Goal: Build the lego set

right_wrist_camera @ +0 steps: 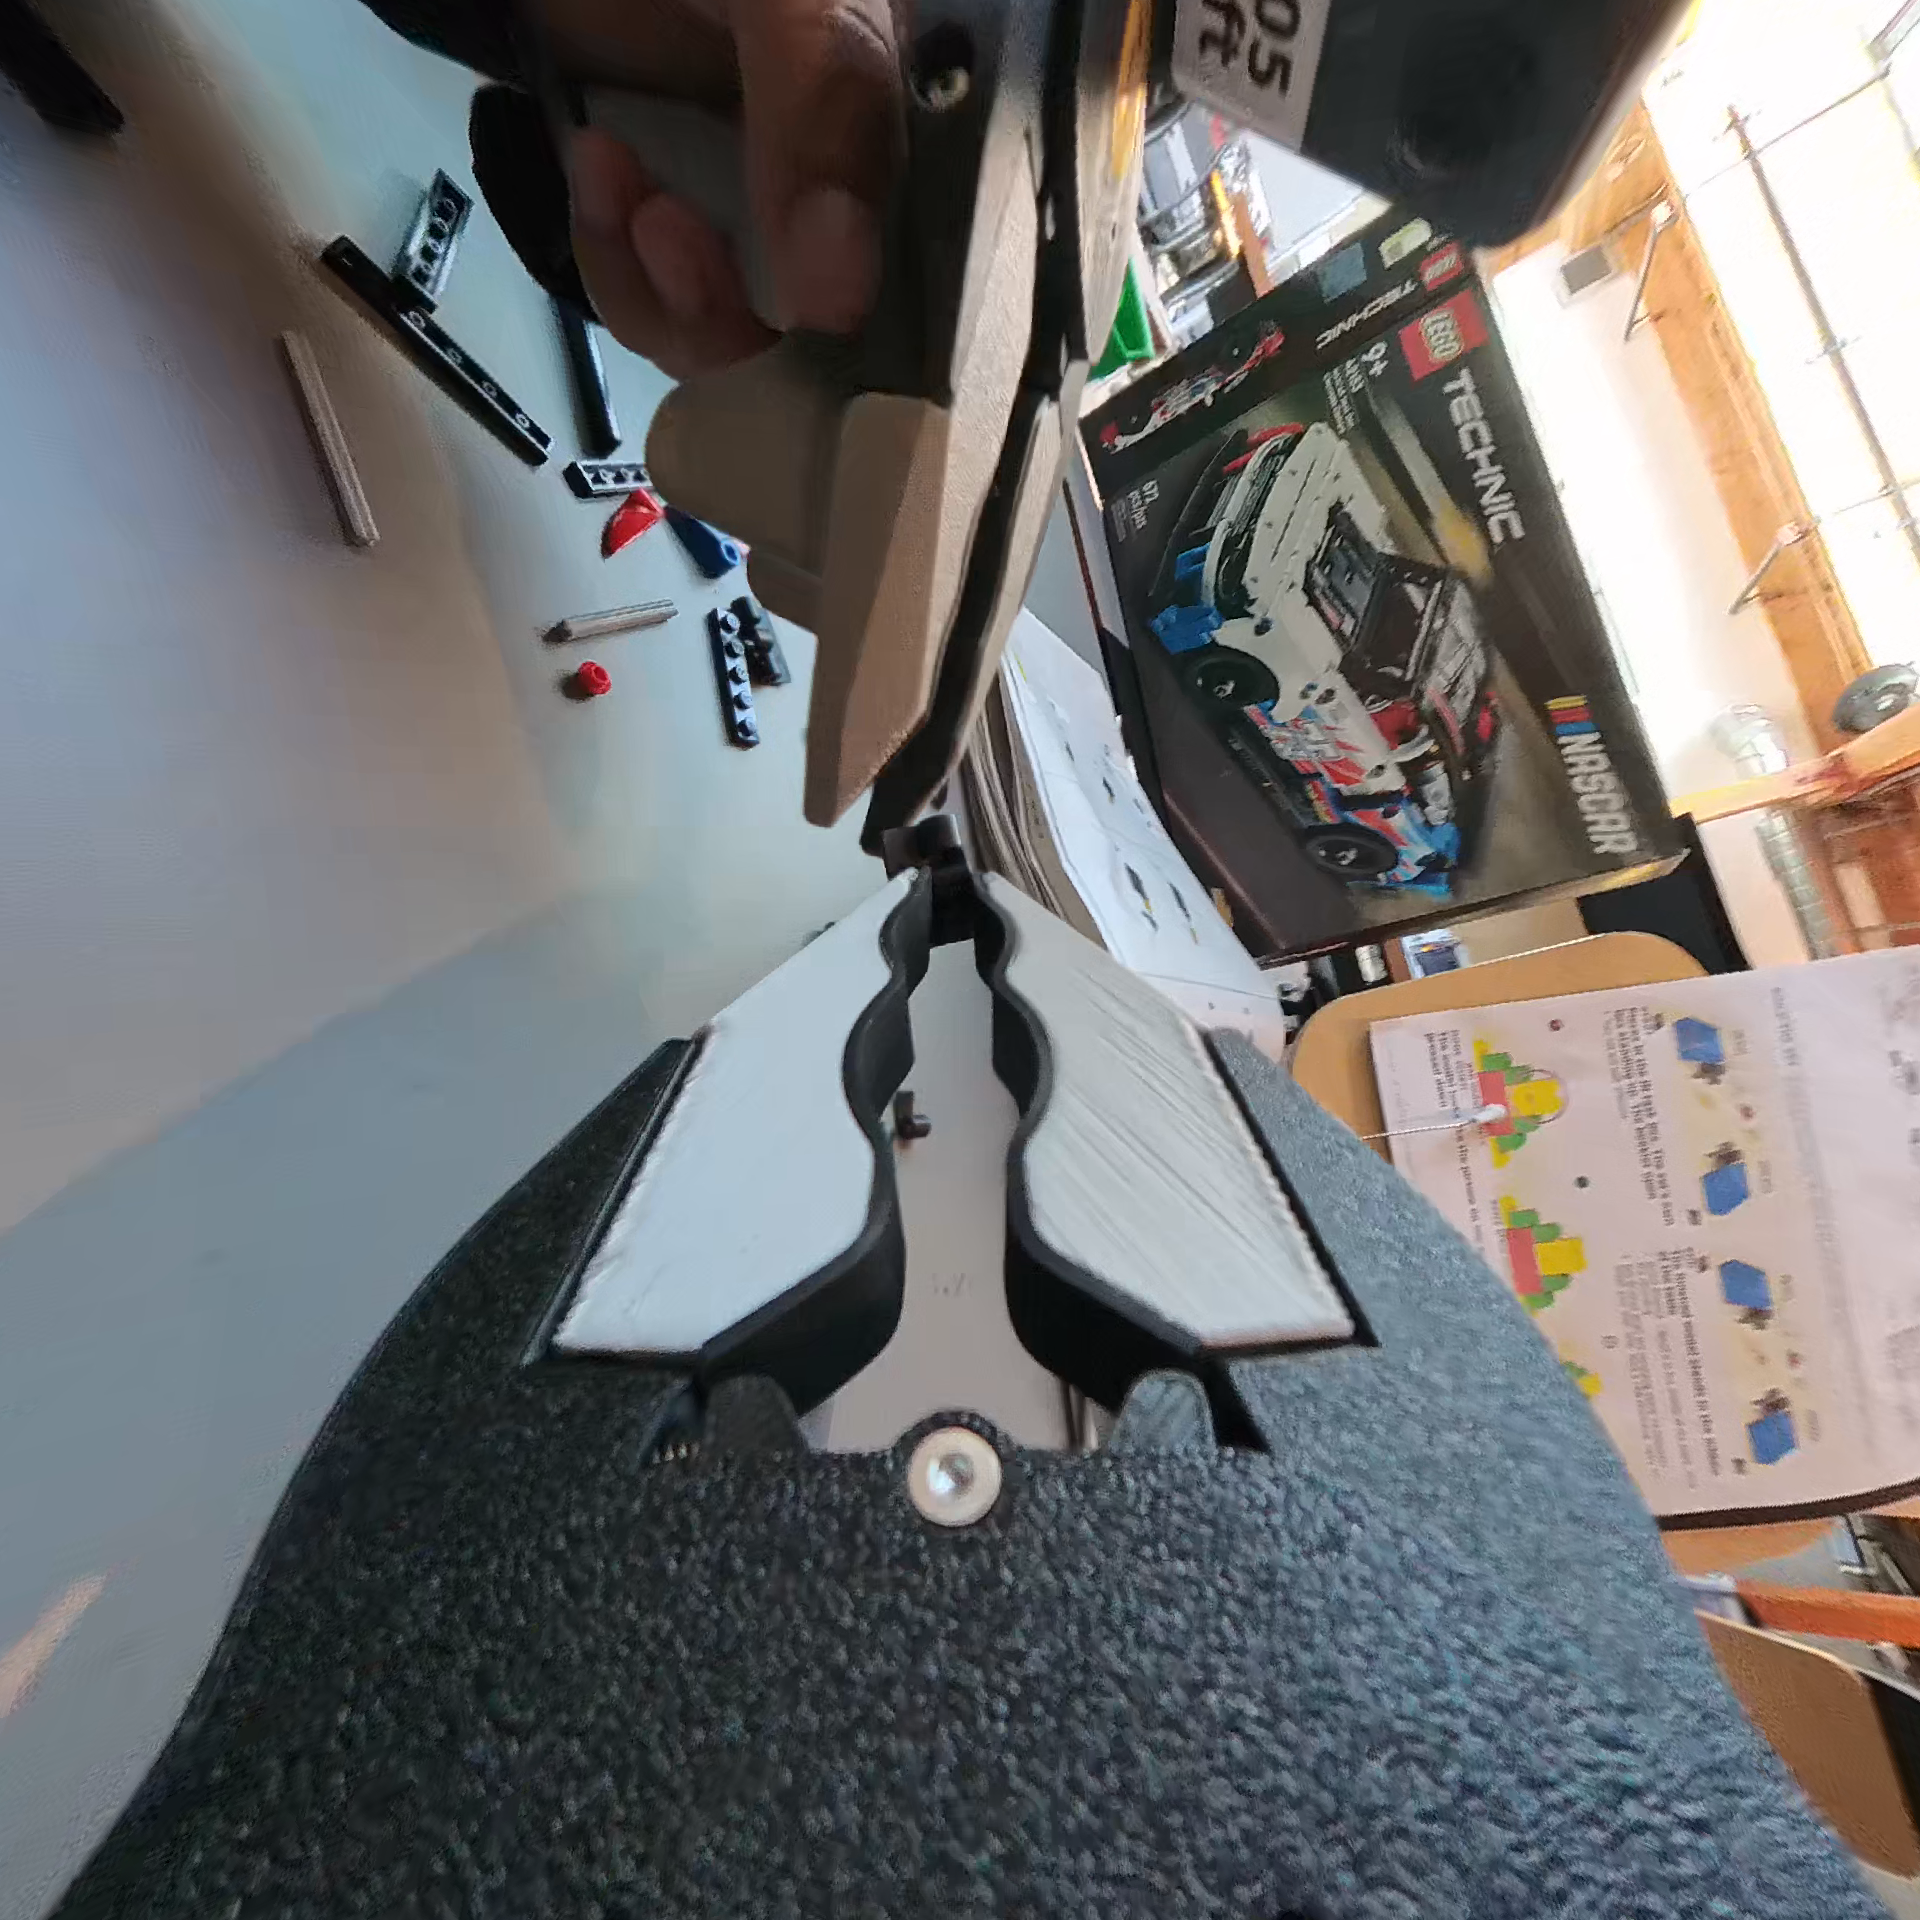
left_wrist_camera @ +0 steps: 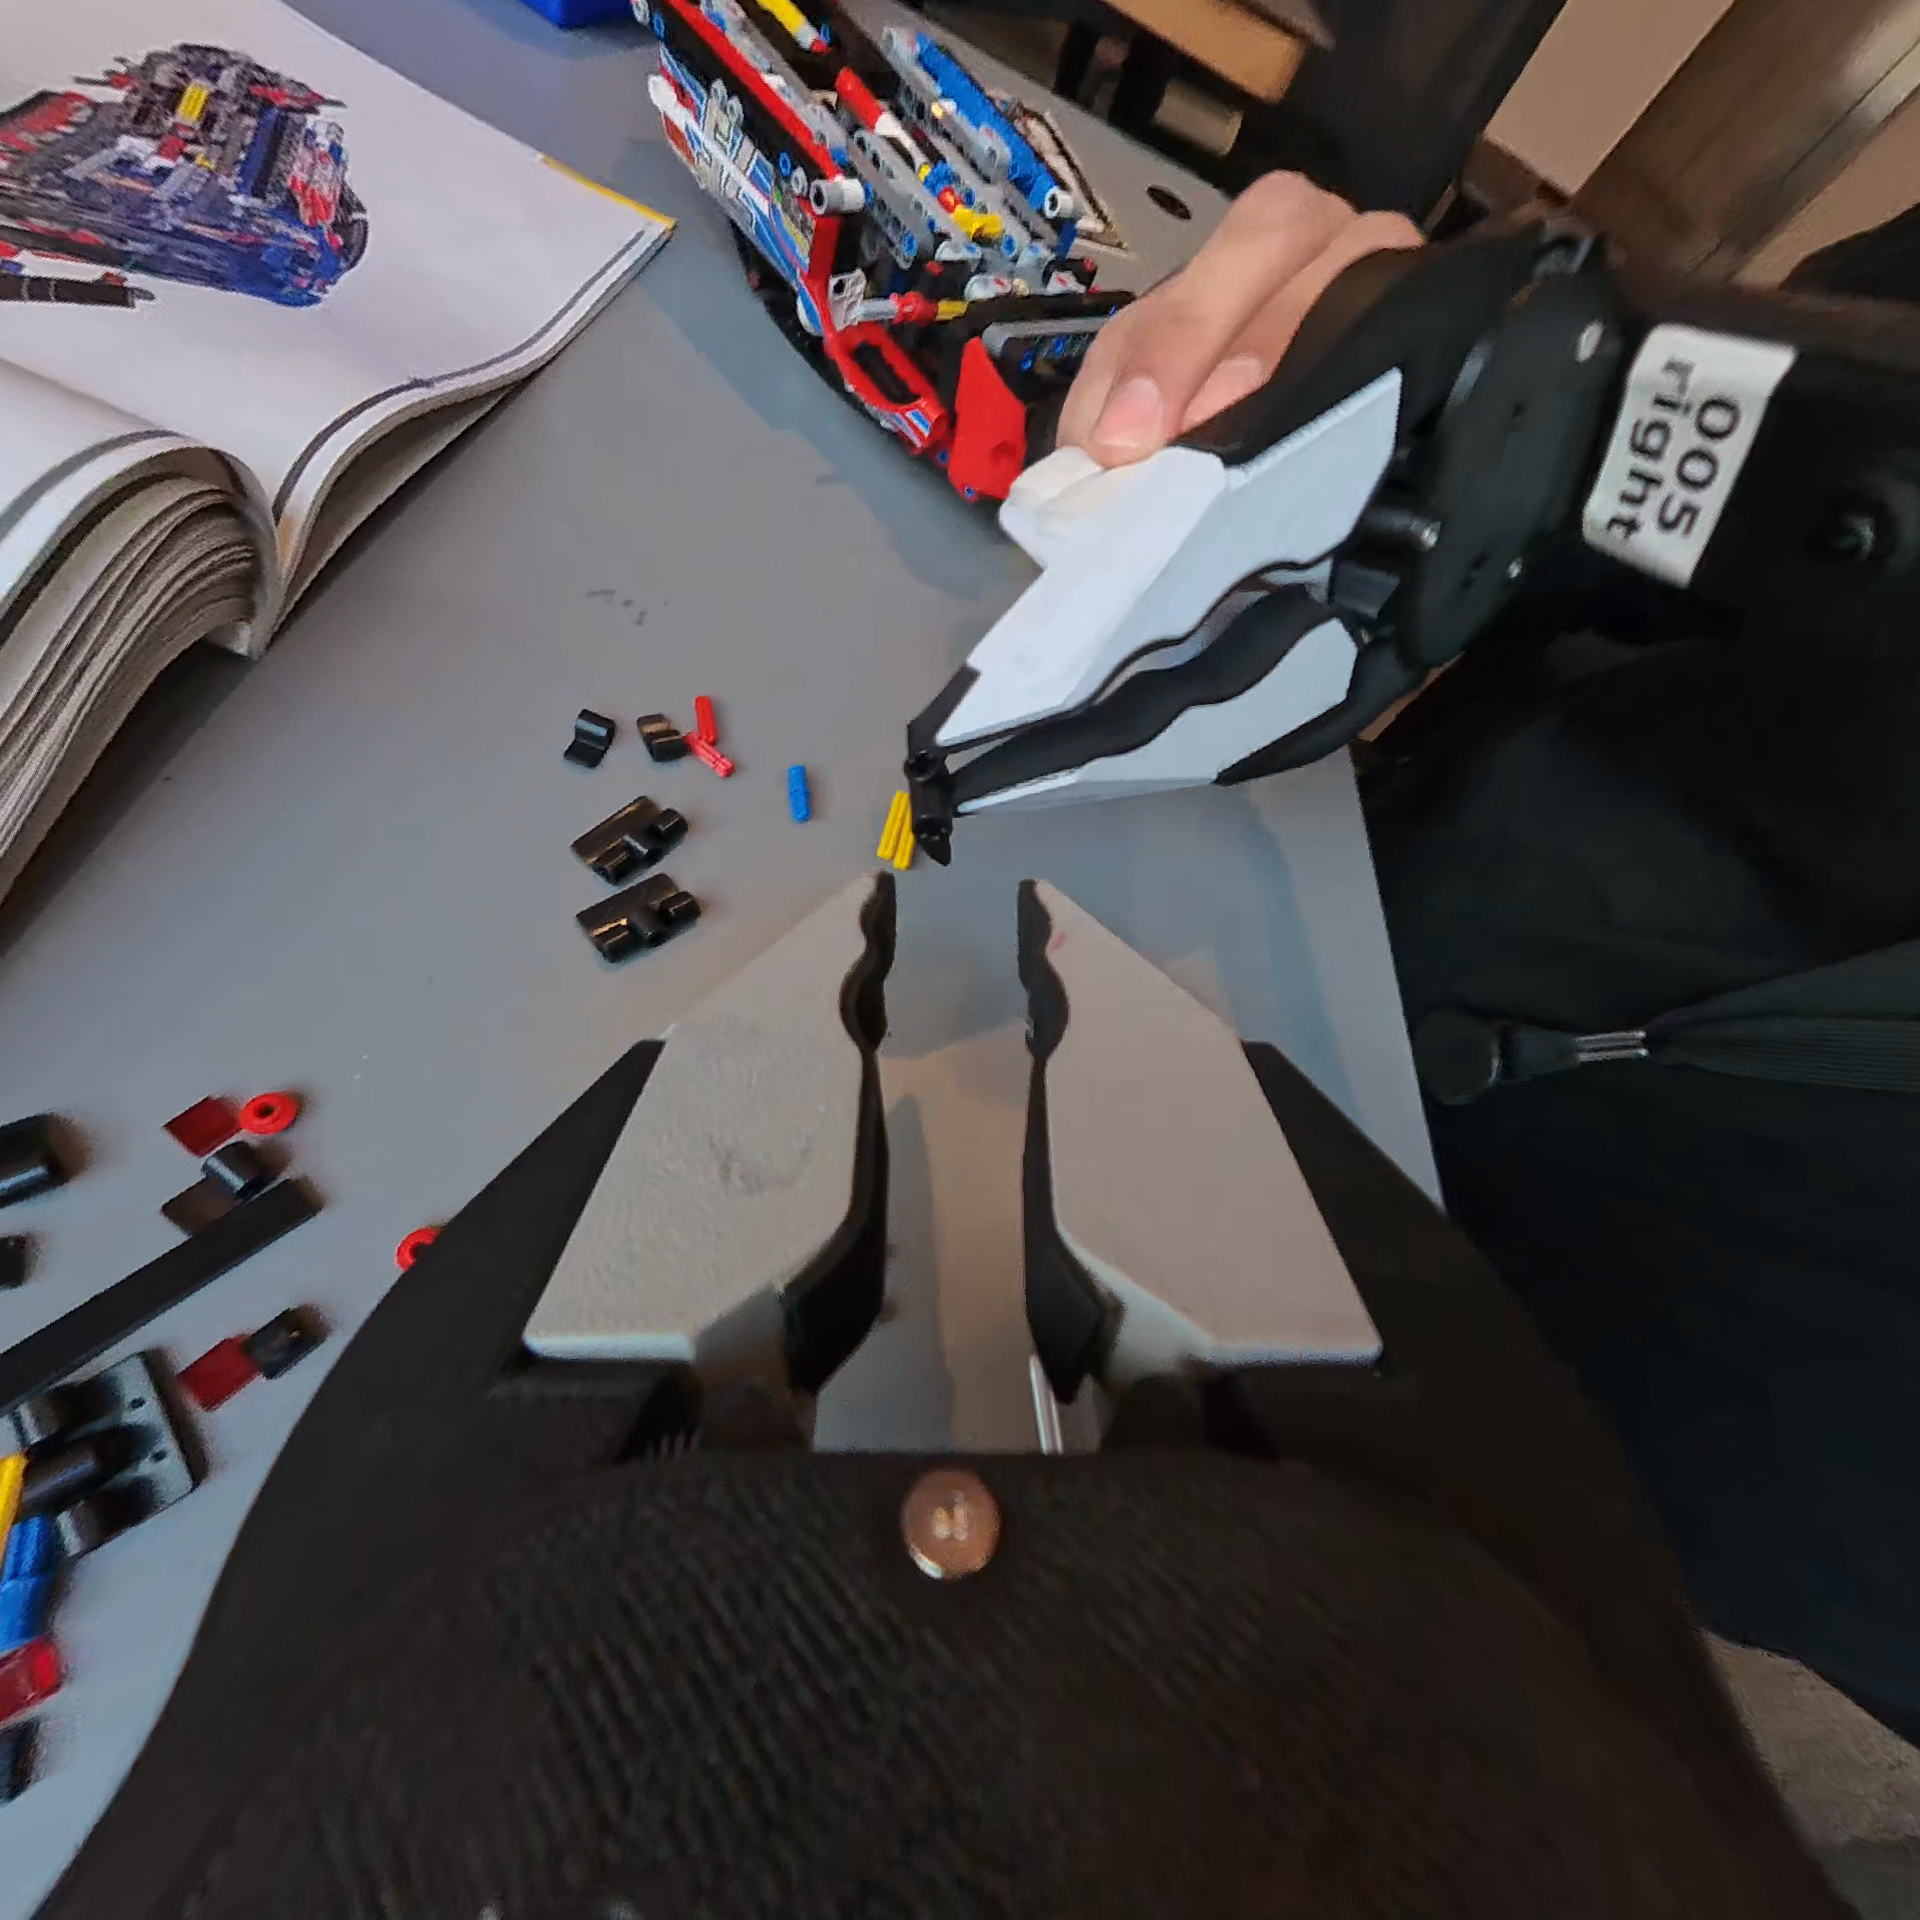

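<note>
Centrally, in the left wrist view, the left gripper (left_wrist_camera: 956,899) hangs over the grey table (left_wrist_camera: 436,644), its two fingers apart with nothing between them. Just beyond its tips, the right gripper (left_wrist_camera: 932,805) reaches in from the right, held by a hand (left_wrist_camera: 1205,332); its fingers pinch a small black connector piece (left_wrist_camera: 930,800). In the right wrist view the same black piece (right_wrist_camera: 935,847) sits clamped at the fingertips of the right gripper (right_wrist_camera: 943,883), with the left gripper (right_wrist_camera: 914,582) coming down from above, close to it.

Relative to the left gripper's tips in the left wrist view: a pair of yellow pins (left_wrist_camera: 896,828) lies just beyond, beside the held piece; a blue pin (left_wrist_camera: 798,793) lies slightly farther left; two red pins (left_wrist_camera: 710,736) and two small black connectors (left_wrist_camera: 623,736) lie farther left still; two larger black connectors (left_wrist_camera: 632,873) lie to the left, one behind the other. The partly built Lego car (left_wrist_camera: 883,197), red, blue, grey and black, stands well beyond the tips at the far side of the table. The open instruction booklet (left_wrist_camera: 260,343) lies far to the left. More loose black, red and blue parts (left_wrist_camera: 218,1174) lie near the view's left edge.

In the right wrist view, the set's box (right_wrist_camera: 1382,644) stands behind the booklet (right_wrist_camera: 1091,810).
</note>
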Tool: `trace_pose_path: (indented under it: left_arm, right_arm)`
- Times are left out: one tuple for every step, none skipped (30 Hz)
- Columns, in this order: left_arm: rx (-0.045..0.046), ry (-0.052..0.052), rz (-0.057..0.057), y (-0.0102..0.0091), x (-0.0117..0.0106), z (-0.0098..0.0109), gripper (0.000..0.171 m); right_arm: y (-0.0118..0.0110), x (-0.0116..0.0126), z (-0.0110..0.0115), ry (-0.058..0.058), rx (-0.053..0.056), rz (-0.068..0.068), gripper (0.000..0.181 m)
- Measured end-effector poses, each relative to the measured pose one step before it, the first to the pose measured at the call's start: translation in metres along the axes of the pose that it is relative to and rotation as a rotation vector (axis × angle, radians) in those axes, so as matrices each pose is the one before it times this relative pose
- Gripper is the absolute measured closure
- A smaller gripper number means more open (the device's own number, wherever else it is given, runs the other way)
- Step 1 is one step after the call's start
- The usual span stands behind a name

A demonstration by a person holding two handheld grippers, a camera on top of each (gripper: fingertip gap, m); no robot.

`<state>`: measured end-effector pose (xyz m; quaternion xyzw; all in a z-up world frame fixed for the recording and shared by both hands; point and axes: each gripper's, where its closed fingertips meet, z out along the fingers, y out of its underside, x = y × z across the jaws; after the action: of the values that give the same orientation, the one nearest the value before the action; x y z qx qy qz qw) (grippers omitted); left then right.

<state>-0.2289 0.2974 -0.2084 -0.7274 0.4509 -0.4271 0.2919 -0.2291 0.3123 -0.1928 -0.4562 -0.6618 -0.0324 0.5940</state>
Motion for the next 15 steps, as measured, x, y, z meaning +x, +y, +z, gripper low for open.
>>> trace_pose_path:
  left_arm:
    - [0.01186,0.0057,-0.0126,-0.0019,0.00008,-0.00001,0.152]
    - [0.00688,-0.0025,-0.0096,-0.00093,-0.00127,0.00023,0.153]
    - [0.00005,-0.0077,-0.0032,0.00025,-0.00175,0.00012,0.155]
    - [-0.00002,0.0046,0.0041,0.00009,0.00053,-0.00001,0.154]
    - [0.00377,0.0061,0.0059,-0.00054,0.00131,-0.00031,0.158]
    - [0.00734,0.0018,0.0073,-0.00142,0.00089,-0.00051,0.162]
    - [0.00567,0.0025,0.0073,-0.00119,0.0012,-0.00045,0.165]
    - [0.003,0.0046,0.0091,-0.00079,0.00147,-0.00063,0.169]
    - [0.00555,-0.0132,0.0105,-0.00127,-0.00131,-0.00068,0.171]
    - [0.00774,-0.0275,0.013,-0.00148,-0.00351,-0.00131,0.171]
    - [0.00553,-0.0191,0.014,-0.00117,-0.00249,-0.00178,0.171]
    - [0.00559,-0.0082,0.0119,-0.00115,-0.00089,-0.00186,0.171]
    - [0.01071,-0.0071,0.0137,-0.00215,-0.00052,-0.00194,0.171]
    - [0.00727,-0.0143,0.0201,-0.00158,-0.00125,-0.00179,0.171]
    - [0.00064,-0.0146,0.0269,-0.00064,-0.00086,-0.00142,0.171]
  right_arm:
    - [-0.00306,0.00003,-0.00103,0.0085,0.0094,-0.0142,0.174]
    - [-0.00348,-0.00035,-0.00103,0.0038,0.0106,-0.0077,0.174]
    - [-0.00301,0.00004,-0.00069,0.0046,0.0084,-0.0058,0.174]
    - [-0.00099,-0.00017,0.00001,0.0023,-0.0017,-0.0094,0.174]
    - [0.00039,-0.00032,0.00059,0.0009,-0.0067,-0.0118,0.174]
    - [0.00034,0.00044,0.0004,0.0044,-0.0038,-0.0077,0.175]
    - [-0.0004,0.00096,-0.00012,0.0063,0.0033,-0.0022,0.175]
    - [-0.00009,0.00052,-0.00011,0.0017,0.0016,0.0028,0.175]
    - [0.00017,0.00101,-0.00011,0.0025,-0.0001,0.0064,0.174]
    - [-0.00101,0.00072,-0.00081,-0.0001,0.0087,0.0121,0.177]
    - [-0.00249,-0.00037,-0.00124,-0.0116,0.0188,0.0224,0.18]
    - [-0.00226,-0.00178,-0.00106,-0.0271,0.0161,0.0376,0.179]
    - [-0.00101,0.0008,-0.00118,-0.0192,0.0083,0.0542,0.179]
    - [-0.00185,0.00337,-0.00187,-0.0132,0.0158,0.0726,0.176]
    - [-0.00359,0.00417,-0.00267,-0.0188,0.0262,0.0875,0.172]
